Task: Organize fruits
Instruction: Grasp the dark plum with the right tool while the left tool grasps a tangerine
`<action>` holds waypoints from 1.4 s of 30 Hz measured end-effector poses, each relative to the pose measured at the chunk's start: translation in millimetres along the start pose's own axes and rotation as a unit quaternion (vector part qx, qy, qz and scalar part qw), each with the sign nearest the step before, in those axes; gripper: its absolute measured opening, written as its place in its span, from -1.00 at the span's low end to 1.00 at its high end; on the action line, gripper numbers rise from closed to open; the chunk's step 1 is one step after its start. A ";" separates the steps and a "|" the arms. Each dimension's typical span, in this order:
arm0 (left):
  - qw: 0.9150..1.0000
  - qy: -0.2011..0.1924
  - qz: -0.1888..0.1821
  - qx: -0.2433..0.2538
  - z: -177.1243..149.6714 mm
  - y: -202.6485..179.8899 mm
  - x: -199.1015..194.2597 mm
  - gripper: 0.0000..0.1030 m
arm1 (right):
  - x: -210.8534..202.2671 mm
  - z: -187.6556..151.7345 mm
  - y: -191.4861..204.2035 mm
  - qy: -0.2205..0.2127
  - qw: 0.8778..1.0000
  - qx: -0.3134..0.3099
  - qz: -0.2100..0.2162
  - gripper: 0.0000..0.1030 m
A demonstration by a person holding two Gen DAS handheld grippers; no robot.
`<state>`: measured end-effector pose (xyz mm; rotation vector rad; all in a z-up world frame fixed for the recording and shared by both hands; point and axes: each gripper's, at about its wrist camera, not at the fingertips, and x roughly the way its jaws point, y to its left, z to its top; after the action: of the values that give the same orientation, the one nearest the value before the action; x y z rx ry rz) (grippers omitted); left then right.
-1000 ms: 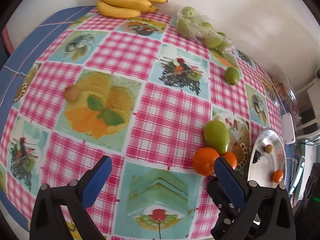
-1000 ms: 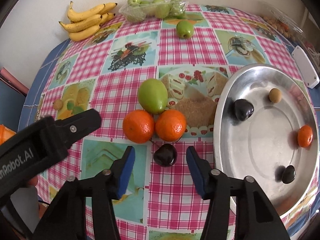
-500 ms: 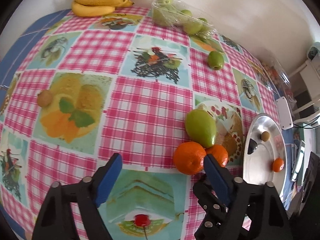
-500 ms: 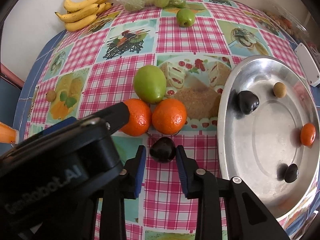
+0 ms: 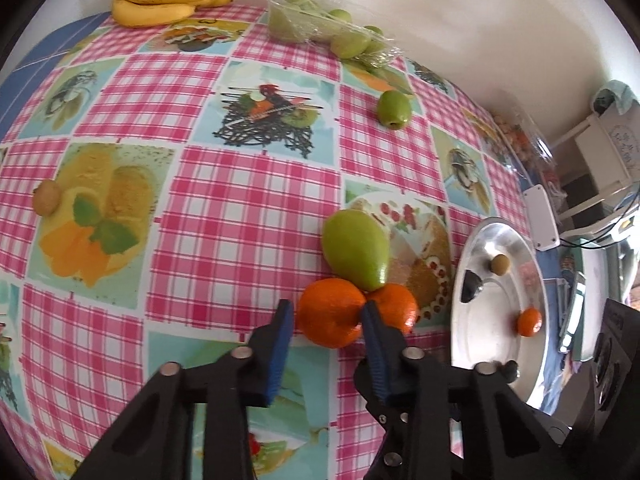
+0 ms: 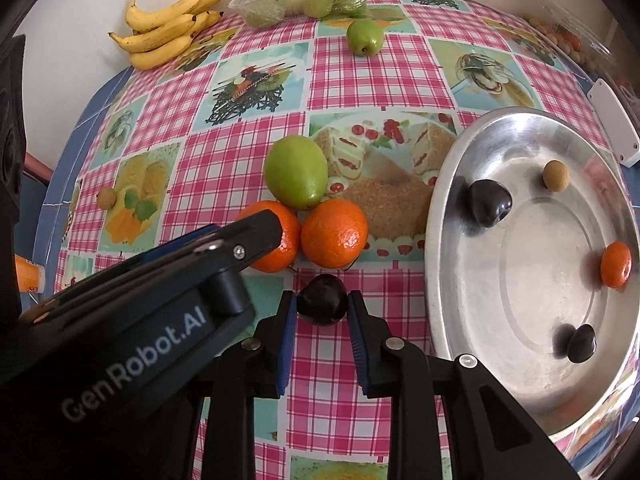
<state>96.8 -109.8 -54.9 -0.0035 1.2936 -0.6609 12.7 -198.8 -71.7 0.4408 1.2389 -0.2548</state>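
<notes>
A home, most likely a kitchen or dining corner. Shown by a table (image 6: pixel 360 380) spread with a pink-checked oilcloth (image 5: pixel 224 216) printed with cakes, fruit and desserts, pushed against a plain white wall (image 5: pixel 460 20). Bananas (image 6: pixel 168 32) loose by the wall, green fruit in a clear plastic punnet (image 6: pixel 304 0), a metal serving tray (image 6: pixel 532 392) near the edge. White furniture (image 5: pixel 600 160) off to the side, perhaps a chair or shelf, too warped at the frame's rim to tell.
</notes>
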 end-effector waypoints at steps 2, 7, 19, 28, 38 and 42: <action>1.000 -0.001 0.005 0.006 -0.1 -2.1 -0.5 -0.37 | -1.1 -0.1 -0.6 -0.001 1.000 0.001 0.000 -0.48; 1.000 0.000 -0.001 -0.007 0.6 1.5 0.3 -0.32 | -2.2 -0.6 -2.0 -0.001 1.000 0.001 0.001 -0.48; 0.998 0.015 -0.035 -0.044 -2.4 14.0 7.5 -0.22 | -3.2 0.0 -4.6 -0.001 1.000 0.009 0.001 -0.48; 0.999 0.014 -0.026 -0.039 -2.0 11.2 3.4 -0.30 | -8.5 0.1 -3.9 -0.006 1.000 0.010 0.002 -0.48; 0.997 -0.001 -0.020 -0.068 2.4 26.1 -15.8 -0.30 | -23.9 1.8 -7.1 -0.024 1.000 0.014 0.010 -0.48; 0.997 -0.012 -0.016 -0.071 4.8 27.7 -25.6 -0.31 | -28.8 2.1 -8.1 -0.029 0.999 0.017 0.013 -0.48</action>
<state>110.4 -77.3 -40.8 -0.1490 1.3168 -0.5931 2.0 -208.5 -45.3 0.4752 1.1736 -0.2657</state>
